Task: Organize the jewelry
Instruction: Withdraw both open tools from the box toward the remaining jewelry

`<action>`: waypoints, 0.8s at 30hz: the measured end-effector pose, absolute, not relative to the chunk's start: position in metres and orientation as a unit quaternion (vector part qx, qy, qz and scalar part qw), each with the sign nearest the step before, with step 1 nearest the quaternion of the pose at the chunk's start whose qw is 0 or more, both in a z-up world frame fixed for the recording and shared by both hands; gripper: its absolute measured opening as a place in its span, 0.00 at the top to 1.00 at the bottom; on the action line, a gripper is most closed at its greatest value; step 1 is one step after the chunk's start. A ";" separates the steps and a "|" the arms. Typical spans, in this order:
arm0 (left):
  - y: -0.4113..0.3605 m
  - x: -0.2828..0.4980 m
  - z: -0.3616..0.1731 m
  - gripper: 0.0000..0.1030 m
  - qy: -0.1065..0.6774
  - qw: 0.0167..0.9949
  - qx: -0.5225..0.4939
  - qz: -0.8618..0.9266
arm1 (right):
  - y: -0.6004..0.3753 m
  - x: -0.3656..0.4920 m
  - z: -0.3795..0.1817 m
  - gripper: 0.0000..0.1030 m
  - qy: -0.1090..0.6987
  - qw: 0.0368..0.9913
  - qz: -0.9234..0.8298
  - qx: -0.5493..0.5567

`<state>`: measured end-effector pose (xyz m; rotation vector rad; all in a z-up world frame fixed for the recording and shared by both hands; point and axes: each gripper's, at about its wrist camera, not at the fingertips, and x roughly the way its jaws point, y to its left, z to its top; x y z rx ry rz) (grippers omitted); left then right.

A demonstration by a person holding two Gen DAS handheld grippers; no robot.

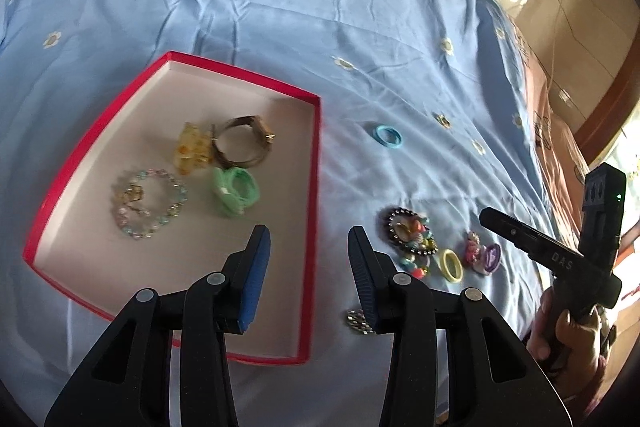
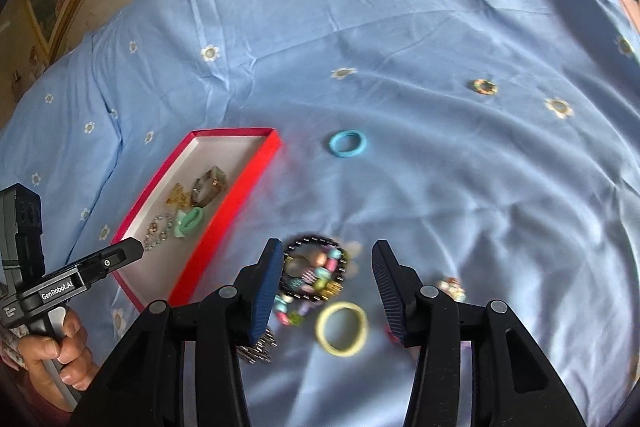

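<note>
Blurred beaded bracelets (image 2: 316,275) and a yellow hair tie (image 2: 342,327) lie on the blue bedsheet (image 2: 440,187) beneath the right tongs (image 2: 325,287), partly hidden. Both right and left tongs (image 1: 309,259) gape empty. Red-rimmed box (image 1: 318,163) holds a bangle, clip and bracelet.

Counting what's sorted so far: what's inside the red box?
Inside the red box: a yellow hair clip, a gold watch, a green hair tie and a pastel bead bracelet. The left gripper's fingers hide the near floor.
</note>
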<state>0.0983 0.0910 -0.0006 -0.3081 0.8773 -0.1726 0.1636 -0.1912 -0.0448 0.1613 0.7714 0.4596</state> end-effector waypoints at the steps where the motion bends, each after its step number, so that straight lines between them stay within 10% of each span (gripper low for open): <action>1: 0.087 0.099 0.000 0.62 0.423 0.890 -0.146 -0.087 | -0.196 0.162 -0.046 0.53 0.373 0.898 0.218 0.080; 24: 0.018 0.126 -0.012 0.63 0.448 0.880 -0.089 -0.133 | -0.264 0.146 -0.070 0.53 0.384 0.903 0.162 0.108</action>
